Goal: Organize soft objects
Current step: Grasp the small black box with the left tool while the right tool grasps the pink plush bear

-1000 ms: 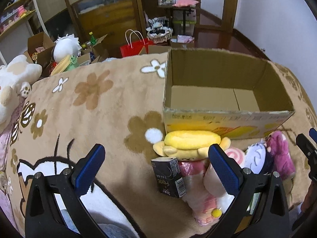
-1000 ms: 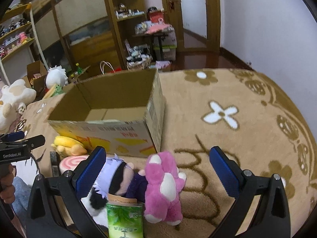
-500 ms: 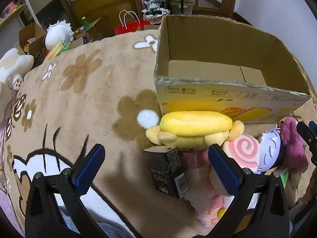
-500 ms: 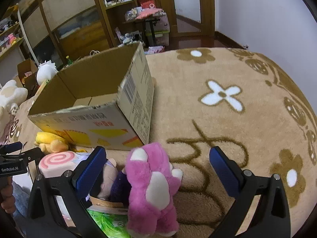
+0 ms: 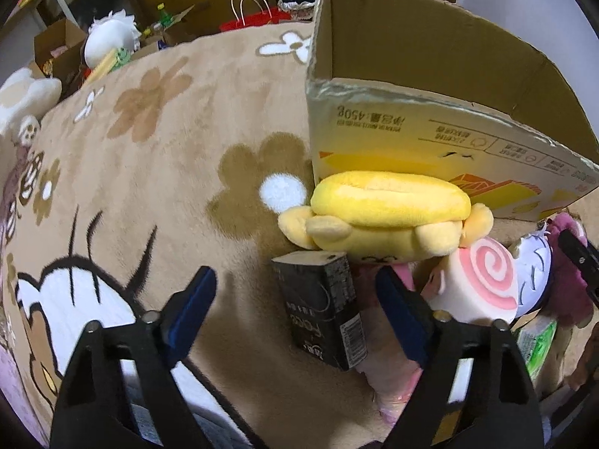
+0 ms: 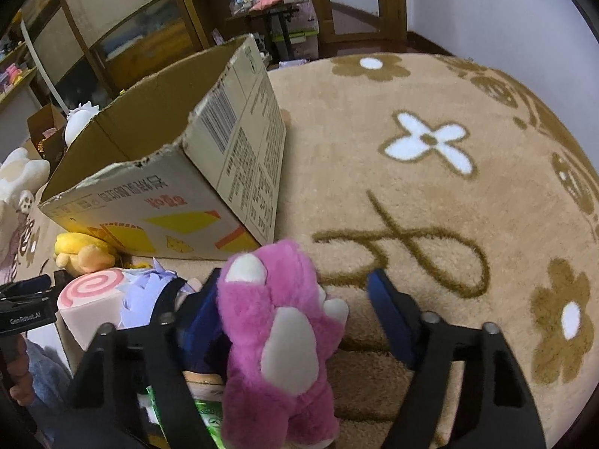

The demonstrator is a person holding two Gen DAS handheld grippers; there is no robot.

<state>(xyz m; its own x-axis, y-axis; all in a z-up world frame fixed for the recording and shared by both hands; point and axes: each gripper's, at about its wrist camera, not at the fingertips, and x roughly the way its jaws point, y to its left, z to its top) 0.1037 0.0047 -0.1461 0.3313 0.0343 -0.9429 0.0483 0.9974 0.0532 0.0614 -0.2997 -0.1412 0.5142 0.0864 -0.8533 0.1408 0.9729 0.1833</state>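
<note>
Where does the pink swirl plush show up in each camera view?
Left wrist: the pink swirl plush sits right of centre, just below the yellow plush.
Right wrist: it lies at lower left, beside the yellow plush.
Shared landmark: the cardboard box behind it.

Plush toys (image 5: pixel 385 217) before cardboard box (image 5: pixel 430 123), carton (image 5: pixel 322 307) nearer, on rug (image 5: pixel 157 172)

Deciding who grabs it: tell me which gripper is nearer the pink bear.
Right. The right gripper straddles the pink bear, jaws closing around it. The left gripper sits over the black carton, several toys away.
</note>
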